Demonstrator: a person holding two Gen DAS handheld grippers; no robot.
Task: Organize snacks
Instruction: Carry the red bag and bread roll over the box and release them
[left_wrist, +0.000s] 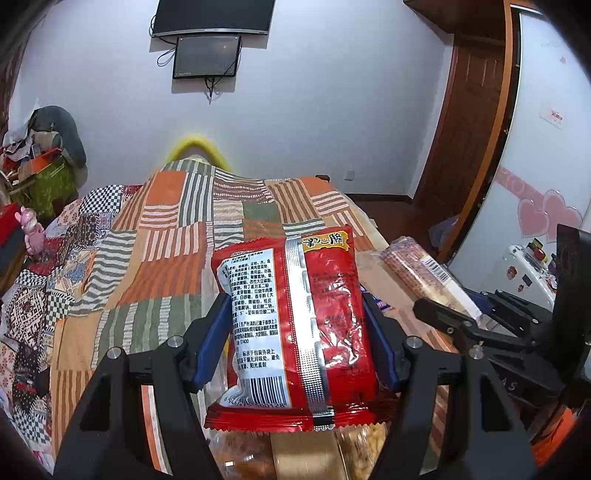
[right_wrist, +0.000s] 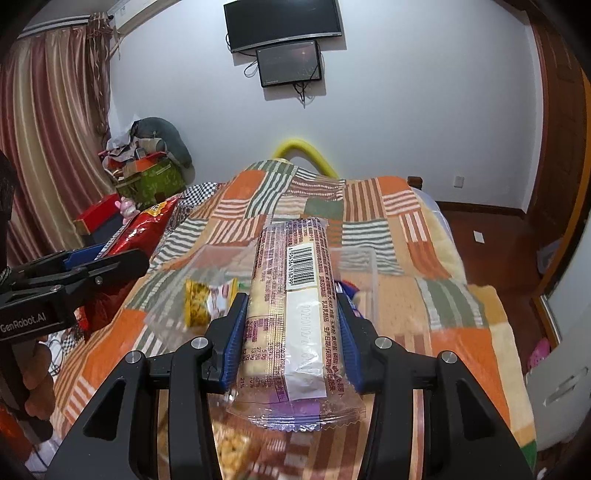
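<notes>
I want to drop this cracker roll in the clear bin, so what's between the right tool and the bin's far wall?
In the right wrist view, the cracker roll held by the right tool spans that stretch; a yellow snack packet lies left inside the clear bin.

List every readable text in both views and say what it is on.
"GenRobot.AI": on the left gripper's body.
"6 934364 818299": under the barcode on the clear cracker pack in the right gripper.
Red snack bag in the left gripper: Chinese print and barcode digits too small to read.
Door sticker: blurred.
</notes>
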